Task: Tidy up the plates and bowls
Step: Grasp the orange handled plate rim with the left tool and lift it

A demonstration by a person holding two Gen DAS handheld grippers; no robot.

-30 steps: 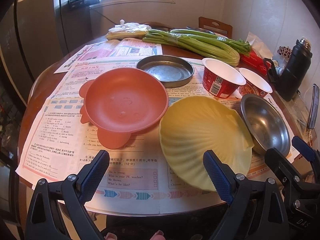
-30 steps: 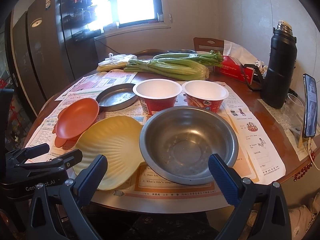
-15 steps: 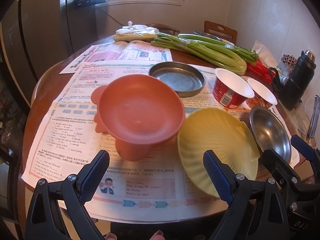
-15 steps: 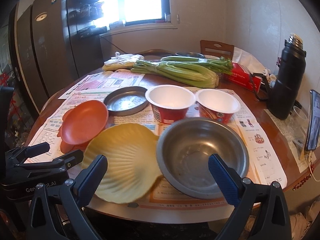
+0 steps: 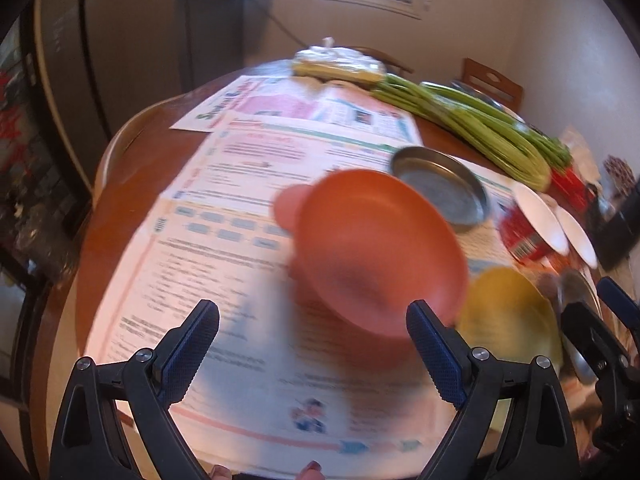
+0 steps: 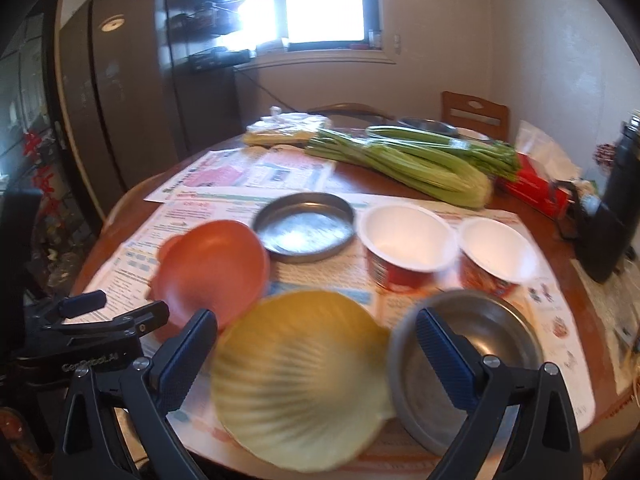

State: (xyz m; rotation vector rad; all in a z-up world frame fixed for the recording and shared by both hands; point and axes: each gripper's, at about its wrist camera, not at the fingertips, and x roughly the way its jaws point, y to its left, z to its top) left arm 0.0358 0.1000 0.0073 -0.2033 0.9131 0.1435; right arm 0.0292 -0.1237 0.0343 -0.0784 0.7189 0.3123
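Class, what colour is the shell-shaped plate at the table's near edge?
Pale yellow shell-shaped plate, ribbed like a scallop; clearest in the right wrist view.

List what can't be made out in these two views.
- Print on the newspaper: motion blur, left wrist view.
- Steel bowl: mostly behind the right tool, left wrist view.
- Yellow shell plate: near rim blurred, right wrist view.
- Black flask: top cut off by the edge, right wrist view.

orange plastic bowl [image 6: 210, 264] sat left on the round wooden table [image 6: 560, 248] | yellow shell-shaped plate [image 6: 300, 384] near, right of it | steel bowl [image 6: 500, 344] right of that | flat metal dish [image 6: 306, 226] behind | two paper cups [image 6: 408, 246] far right
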